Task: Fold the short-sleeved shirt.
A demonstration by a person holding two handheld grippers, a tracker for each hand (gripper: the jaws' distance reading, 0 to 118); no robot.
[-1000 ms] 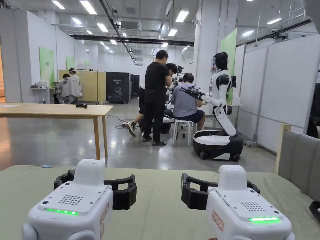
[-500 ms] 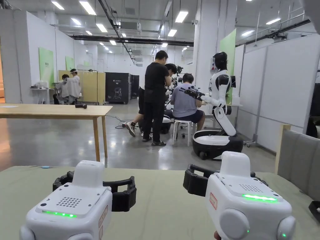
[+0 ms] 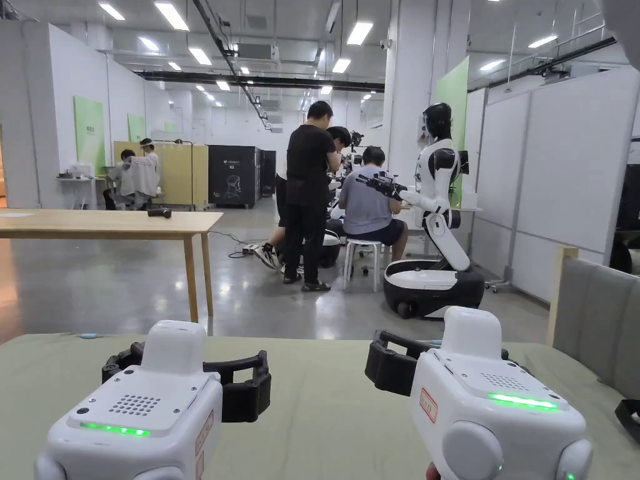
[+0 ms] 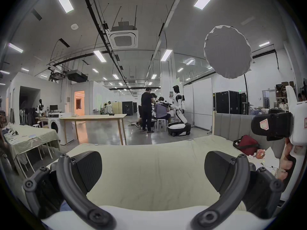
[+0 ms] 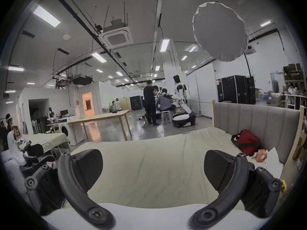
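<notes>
Both grippers are held side by side, low over a bed covered by a pale green sheet (image 3: 325, 400), pointing towards its far edge and the open hall beyond. The left gripper (image 3: 187, 372) has its jaws spread wide; in the left gripper view (image 4: 153, 168) bare sheet lies between its two black pads. The right gripper (image 3: 453, 365) stands just beside it on the right, tilted a little more upwards, and its jaws are equally wide apart, again with plain sheet between the pads in the right gripper view (image 5: 153, 168). Neither claw touches any cloth but hangs above the sheet. Where the short-sleeved shirt lies relative to either claw cannot be told from these pictures. At the right end of the bed a padded grey headboard (image 3: 594, 319) rises, and against it rest a red bag (image 4: 247, 144) and some crumpled white paper (image 5: 272, 160), well to the right of both claws. The fingers (image 4: 285, 164) of the person's hand wrap the right gripper's handle. Across the shiny floor stand a wooden table (image 3: 112, 222), a white humanoid robot (image 3: 437, 206) on a wheeled base, and several people (image 3: 309, 187) gathered next to it.
</notes>
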